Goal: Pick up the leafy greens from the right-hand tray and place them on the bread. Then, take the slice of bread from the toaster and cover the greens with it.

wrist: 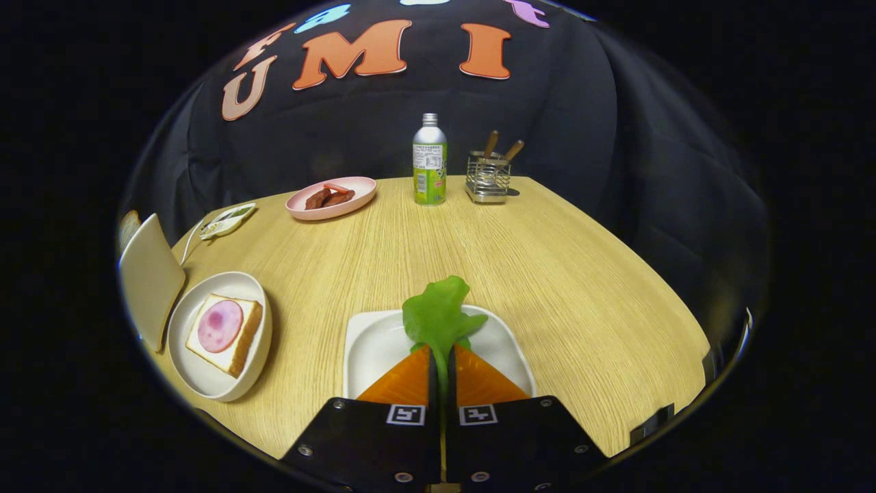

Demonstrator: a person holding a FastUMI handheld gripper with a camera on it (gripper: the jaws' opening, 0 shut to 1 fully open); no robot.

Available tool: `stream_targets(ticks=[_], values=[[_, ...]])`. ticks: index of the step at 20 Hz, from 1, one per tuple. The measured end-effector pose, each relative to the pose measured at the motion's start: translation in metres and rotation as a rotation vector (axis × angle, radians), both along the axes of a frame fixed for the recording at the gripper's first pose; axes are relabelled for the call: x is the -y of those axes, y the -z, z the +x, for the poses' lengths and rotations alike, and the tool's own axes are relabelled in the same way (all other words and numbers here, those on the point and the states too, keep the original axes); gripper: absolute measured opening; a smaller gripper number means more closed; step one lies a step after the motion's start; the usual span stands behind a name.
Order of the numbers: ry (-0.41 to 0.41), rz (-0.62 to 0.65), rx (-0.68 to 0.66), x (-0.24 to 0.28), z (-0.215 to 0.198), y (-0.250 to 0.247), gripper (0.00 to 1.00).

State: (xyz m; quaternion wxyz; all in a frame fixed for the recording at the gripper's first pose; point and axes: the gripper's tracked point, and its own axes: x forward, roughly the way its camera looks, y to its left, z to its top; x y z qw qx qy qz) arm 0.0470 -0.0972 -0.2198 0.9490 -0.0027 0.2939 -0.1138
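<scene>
Lettuce (438, 316) pinched between the orange fingers (405, 381), jaws (441, 356) clamped together on its lower stem, leaf standing up just ahead of the fingertips. Directly beneath and beyond the fingers, a white square tray (369, 346) on the wooden tabletop (547, 274). To the left of the tray, a round white plate (205, 373) carrying a slice of bread (239, 346) topped with a pink round of ham (220, 326). Just left of that plate, a pale toaster (149, 277) with the rounded top of another bread slice (128, 224) peeking out behind it. Farther back on the left, a small white dish (226, 220) with something green and pale in it, too small to tell. Beyond, a pink plate (356, 188) holding sausages (328, 197). Near the far edge of the tabletop, a green-and-white bottle (430, 164) standing upright, and just beside it on the right a wire holder (487, 179) with two wooden handles (503, 147) sticking out.
</scene>
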Motion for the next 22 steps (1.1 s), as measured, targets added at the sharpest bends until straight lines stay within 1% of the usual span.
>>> stream_targets(ticks=[6, 10, 22], values=[[-0.090, -0.031, 0.041, -0.038, 0.004, -0.028, 0.04], [-0.140, -0.026, 0.063, -0.069, 0.008, -0.041, 0.04], [-0.303, -0.001, 0.062, -0.169, 0.017, -0.049, 0.04]])
